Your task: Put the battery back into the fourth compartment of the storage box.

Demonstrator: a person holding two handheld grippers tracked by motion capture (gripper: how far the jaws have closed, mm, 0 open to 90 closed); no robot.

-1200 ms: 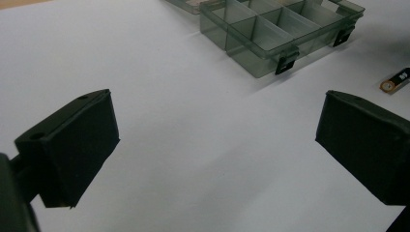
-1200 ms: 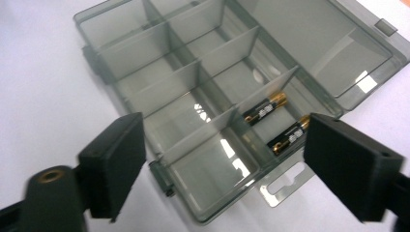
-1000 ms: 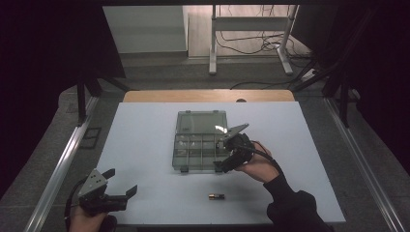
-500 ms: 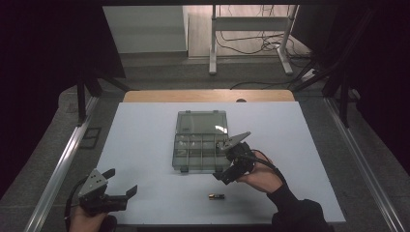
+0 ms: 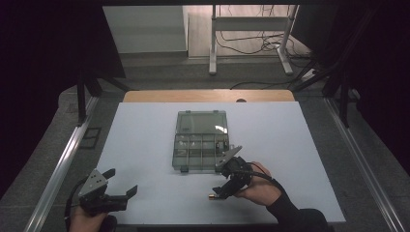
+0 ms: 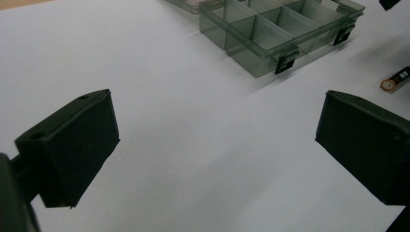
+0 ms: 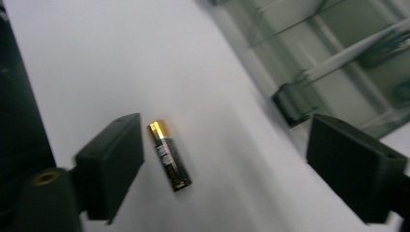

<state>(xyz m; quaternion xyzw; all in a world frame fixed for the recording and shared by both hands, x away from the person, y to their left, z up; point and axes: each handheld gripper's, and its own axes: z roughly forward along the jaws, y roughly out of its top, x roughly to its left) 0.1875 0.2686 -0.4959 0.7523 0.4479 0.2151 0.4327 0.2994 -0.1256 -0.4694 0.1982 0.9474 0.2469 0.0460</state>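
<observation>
A small black-and-gold battery (image 5: 212,196) lies on the white table top, in front of a smoky clear compartment box (image 5: 200,140) whose lid is folded back. My right gripper (image 5: 221,189) hangs low over the battery. In the right gripper view the battery (image 7: 169,155) lies between the jaws, close beside the left one, with a wide gap to the other. The jaws have just been closing but do not press on it, so my right gripper (image 7: 227,145) is open. My left gripper (image 5: 122,182) rests open at the front left, with bare table between the jaws (image 6: 212,130).
The box (image 6: 280,34) has two black latches on its near wall, and one latch (image 7: 290,104) shows in the right gripper view. The white sheet (image 5: 145,145) ends just in front of both hands. Metal rails run along both table sides.
My right gripper has moved from the box's front edge toward the person and down to the battery. The left gripper has stayed where it was.
</observation>
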